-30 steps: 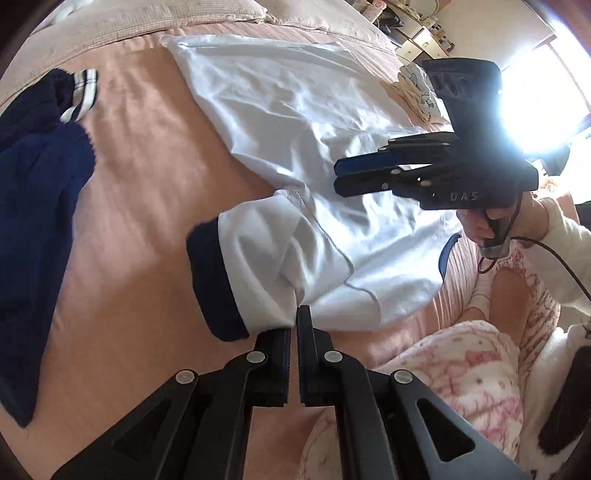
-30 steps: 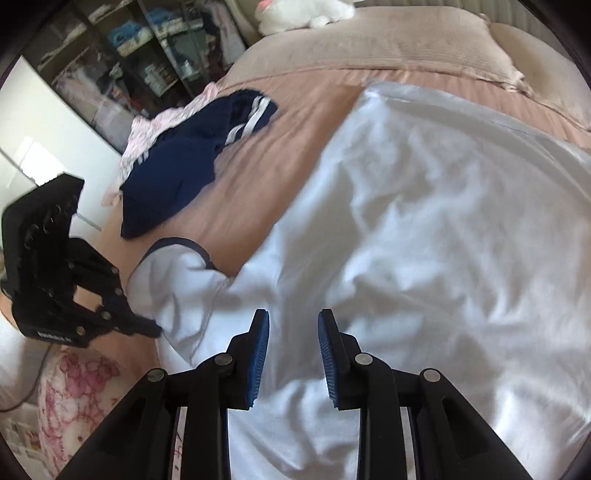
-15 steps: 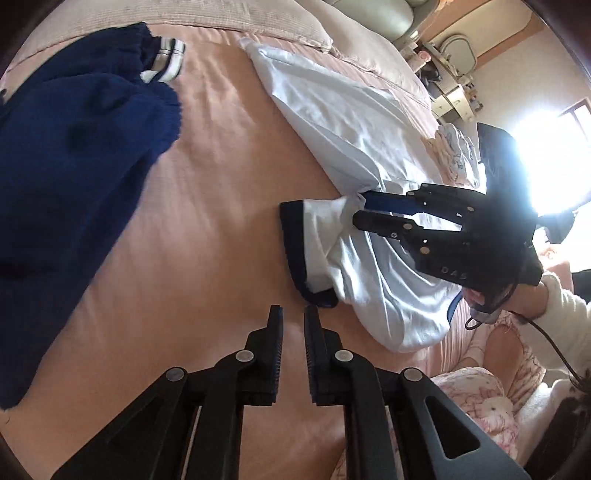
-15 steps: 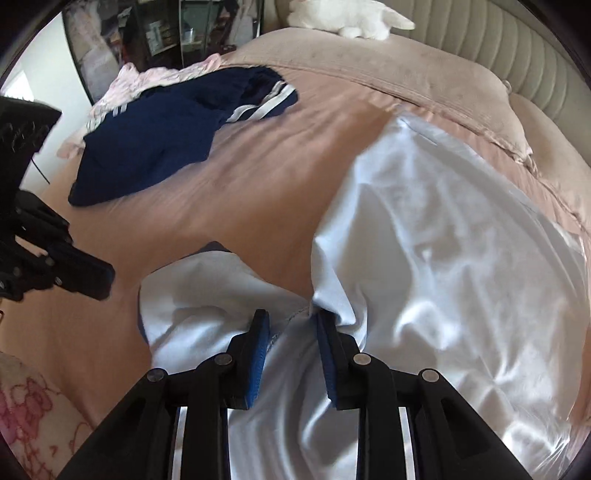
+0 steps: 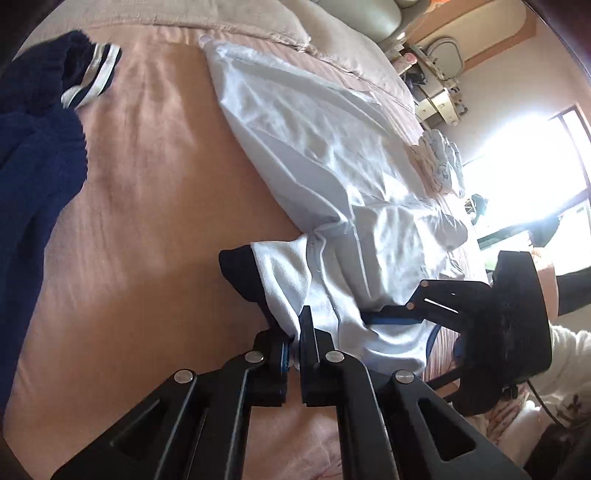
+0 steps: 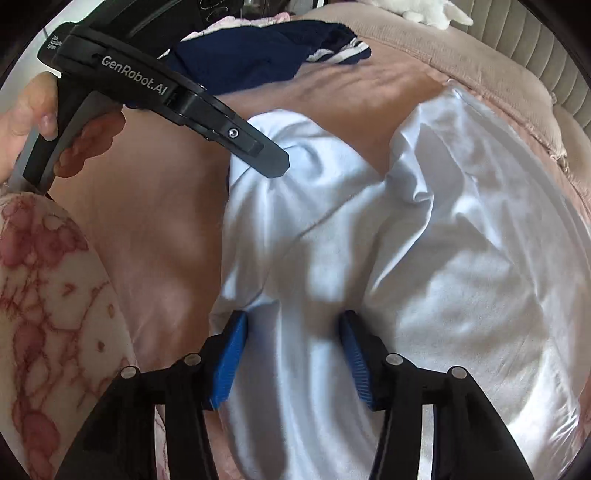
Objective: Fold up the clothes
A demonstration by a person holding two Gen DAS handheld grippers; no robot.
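The white shirt [image 5: 325,173] lies flat on the pink bed [image 5: 147,229]. Its sleeve has a dark blue cuff [image 5: 240,273]. Only the left view shows the bright window [image 5: 528,177] at 3 o'clock. Only the right view shows the fluffy white toy [image 6: 424,9] at 12 o'clock. The left gripper [image 5: 294,345] is pinched tight on the shirt's sleeve edge. The right gripper [image 6: 293,354] has just been opening a bit; soft shiny shirt cloth lies between its blue ridged pads [image 6: 229,363], not squeezed. A fuzzy navy garment [image 5: 33,155] sits at 9 o'clock, with bare sheet between.
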